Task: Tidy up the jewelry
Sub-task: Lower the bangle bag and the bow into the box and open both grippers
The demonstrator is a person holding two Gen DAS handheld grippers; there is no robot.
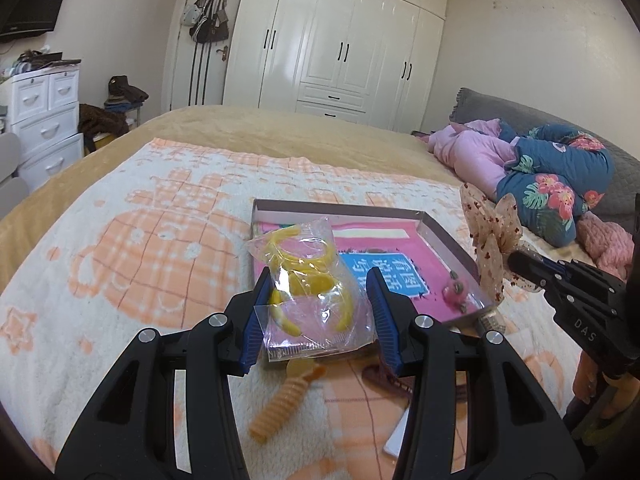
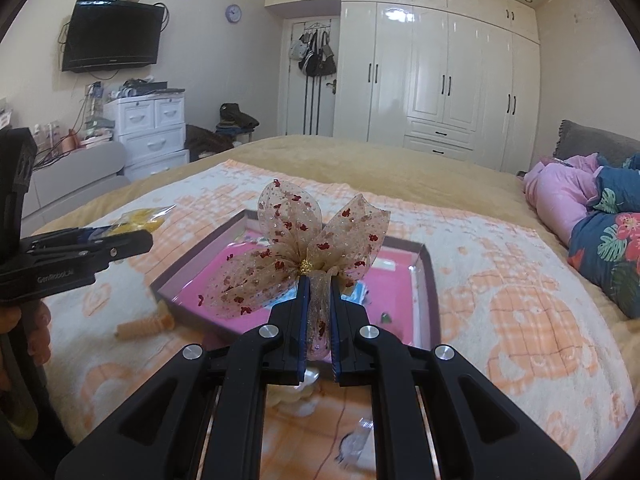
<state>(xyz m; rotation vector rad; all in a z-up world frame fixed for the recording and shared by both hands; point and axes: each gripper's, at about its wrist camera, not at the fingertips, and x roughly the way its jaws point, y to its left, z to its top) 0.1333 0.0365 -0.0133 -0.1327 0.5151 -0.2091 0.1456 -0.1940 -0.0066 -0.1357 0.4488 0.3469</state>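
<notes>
Tray lies straight ahead of both my grippers on the bed blanket. Right gripper, clamped on the mesh bow, hangs over the tray's near edge; left gripper pinches the bagged yellow hoops over its near-left corner.

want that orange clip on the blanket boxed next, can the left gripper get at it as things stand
Probably not yet. The left gripper is shut on a bag of yellow hair hoops, so its jaws are full. The orange clip lies bare on the blanket below, nothing covering it.
</notes>
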